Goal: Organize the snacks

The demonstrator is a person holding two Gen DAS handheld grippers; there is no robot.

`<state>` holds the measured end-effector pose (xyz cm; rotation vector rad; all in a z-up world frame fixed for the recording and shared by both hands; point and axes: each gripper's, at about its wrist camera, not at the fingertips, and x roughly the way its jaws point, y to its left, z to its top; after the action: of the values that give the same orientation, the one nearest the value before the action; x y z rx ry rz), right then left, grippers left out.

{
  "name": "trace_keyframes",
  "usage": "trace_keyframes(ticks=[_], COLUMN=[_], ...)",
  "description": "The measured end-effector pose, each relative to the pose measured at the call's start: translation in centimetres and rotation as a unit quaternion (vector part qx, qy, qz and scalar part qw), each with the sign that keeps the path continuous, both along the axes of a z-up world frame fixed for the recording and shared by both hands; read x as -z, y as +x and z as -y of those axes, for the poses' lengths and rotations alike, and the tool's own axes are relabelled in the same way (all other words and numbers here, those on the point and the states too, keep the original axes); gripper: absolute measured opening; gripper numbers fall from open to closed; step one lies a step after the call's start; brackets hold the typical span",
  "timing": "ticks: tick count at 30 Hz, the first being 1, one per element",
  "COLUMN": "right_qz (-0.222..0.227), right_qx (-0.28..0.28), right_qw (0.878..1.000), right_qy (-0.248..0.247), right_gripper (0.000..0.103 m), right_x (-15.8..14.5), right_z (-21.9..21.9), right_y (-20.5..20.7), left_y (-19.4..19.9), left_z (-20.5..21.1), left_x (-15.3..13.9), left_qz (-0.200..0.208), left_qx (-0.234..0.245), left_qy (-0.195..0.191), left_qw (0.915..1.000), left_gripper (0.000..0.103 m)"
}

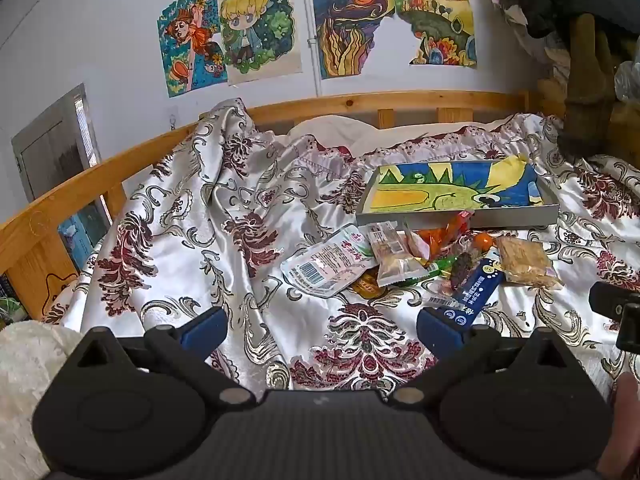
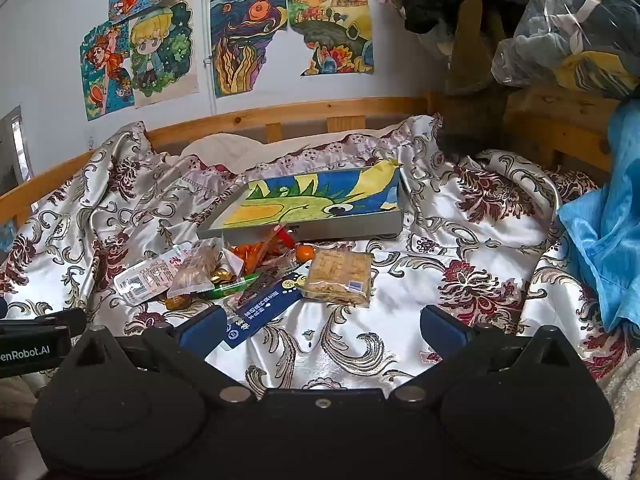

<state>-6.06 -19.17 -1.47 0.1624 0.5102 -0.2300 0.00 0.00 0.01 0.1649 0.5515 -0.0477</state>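
A heap of snack packets lies on a floral satin bedspread (image 1: 256,240) in front of a shallow grey box (image 1: 460,196) lined with a drawn picture. In the heap are a white pouch (image 1: 326,266), a long blue bar (image 1: 474,294), a clear cracker pack (image 1: 526,266) and an orange packet (image 1: 440,236). My left gripper (image 1: 320,326) is open over bare cloth, its right finger by the blue bar's near end. My right gripper (image 2: 320,326) is open too, nothing between its fingers, with the blue bar (image 2: 266,308) at its left finger and the cracker pack (image 2: 338,276) just ahead. The grey box (image 2: 312,208) lies beyond.
A wooden bed rail (image 1: 100,180) runs along the left and back. Drawings (image 1: 260,32) hang on the wall. A blue cloth (image 2: 604,220) and a plastic bag of clothes (image 2: 568,24) are at the right. The other gripper's body (image 2: 36,344) shows at the right wrist view's left edge.
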Motion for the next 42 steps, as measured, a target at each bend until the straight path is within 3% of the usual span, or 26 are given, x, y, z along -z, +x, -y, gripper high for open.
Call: trace_keyframes(ticks=[42], right_qz=[-0.004], right_qx=[0.001], right_qw=[1.000], right_qy=[0.004], right_gripper=[0.102], right_x=[0.11], right_z=[0.06], right_y=[0.00], left_y=[0.01], left_z=[0.01], left_x=[0.03], left_qz=[-0.001], left_qx=[0.001], left_qy=[-0.003], left_qw=[1.0000], left_gripper=[0.103])
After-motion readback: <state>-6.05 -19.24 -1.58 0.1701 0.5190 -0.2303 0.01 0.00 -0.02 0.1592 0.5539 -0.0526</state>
